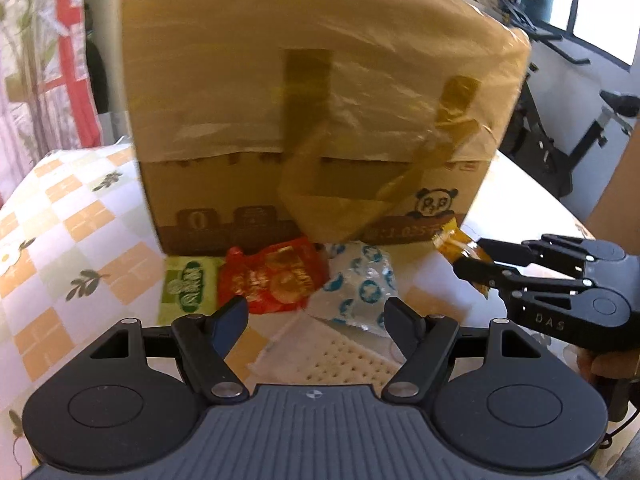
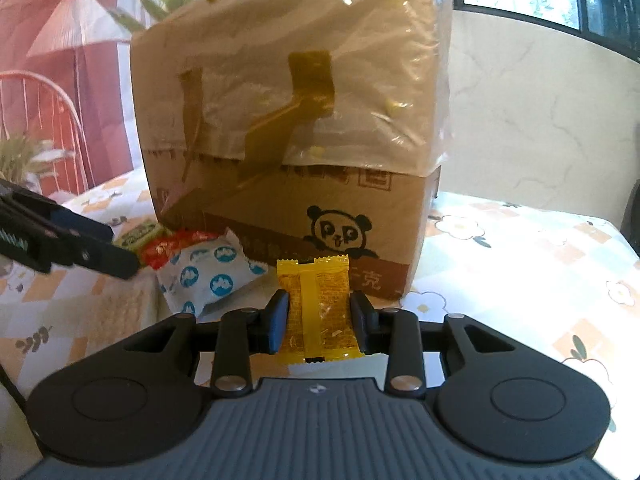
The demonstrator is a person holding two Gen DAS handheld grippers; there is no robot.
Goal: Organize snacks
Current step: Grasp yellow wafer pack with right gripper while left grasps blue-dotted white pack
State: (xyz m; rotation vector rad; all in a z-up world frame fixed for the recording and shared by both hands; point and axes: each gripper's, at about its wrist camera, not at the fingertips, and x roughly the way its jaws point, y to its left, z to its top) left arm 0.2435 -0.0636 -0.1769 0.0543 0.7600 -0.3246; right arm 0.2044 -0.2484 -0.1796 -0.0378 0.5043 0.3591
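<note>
A yellow snack packet [image 2: 320,280] stands upright between the pads of my right gripper [image 2: 319,298], which is shut on it; from the left wrist the yellow packet [image 1: 450,236] sticks out of the right gripper [image 1: 468,256] at the right. My left gripper [image 1: 315,306] is open and holds nothing, hovering just above a green packet [image 1: 188,284], a red packet [image 1: 276,276] and a white packet with blue dots [image 1: 360,284]. These three lie against the foot of a taped cardboard box [image 1: 312,120]. The left gripper [image 2: 120,250] enters the right wrist view from the left.
The box [image 2: 296,120] with a panda print stands on a checked floral tablecloth [image 1: 80,240]. A clear-wrapped pale cracker [image 1: 340,360] lies below the left gripper. Exercise equipment [image 1: 580,132] stands beyond the table on the right. A pale wall [image 2: 520,100] lies behind.
</note>
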